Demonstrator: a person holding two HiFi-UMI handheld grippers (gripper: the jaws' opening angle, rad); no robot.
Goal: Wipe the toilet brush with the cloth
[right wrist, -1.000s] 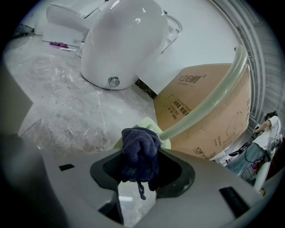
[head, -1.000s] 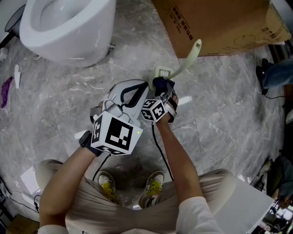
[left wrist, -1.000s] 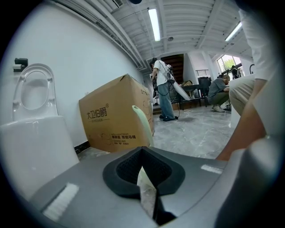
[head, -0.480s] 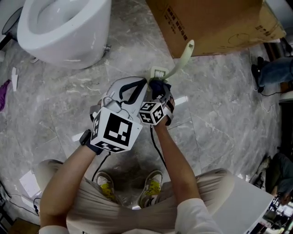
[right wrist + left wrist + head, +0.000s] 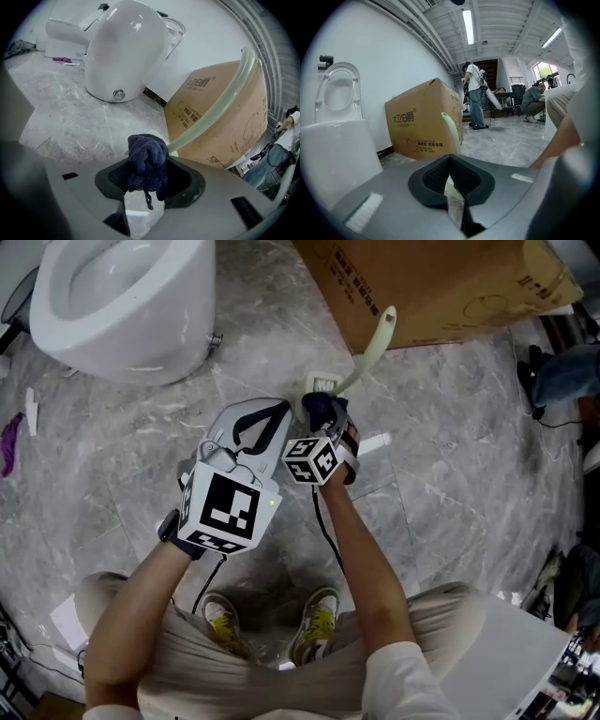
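Observation:
The pale green toilet brush [image 5: 373, 345] leans up from the marble floor toward the cardboard box, with its whitish head [image 5: 322, 385] low by the grippers. My left gripper [image 5: 296, 409] is shut on the brush near its lower end; the left gripper view shows the green shaft [image 5: 450, 132] rising out of the closed pads of this gripper [image 5: 451, 182]. My right gripper [image 5: 325, 418] is shut on a bunched dark blue cloth [image 5: 322, 407], pressed against the brush just beside the left jaws. In the right gripper view the cloth [image 5: 147, 161] fills the gripper [image 5: 147, 174], and the brush handle [image 5: 216, 107] curves away behind it.
A white toilet [image 5: 112, 296] stands at the far left and a large cardboard box [image 5: 441, 287] at the far right. White scraps [image 5: 375, 443] and a purple rag [image 5: 9, 442] lie on the floor. People [image 5: 476, 96] stand far off in the room.
Both grippers have stayed clamped together at the brush's lower end. The handle's top has swung slightly up and to the left, and the cloth has shifted a little along the brush.

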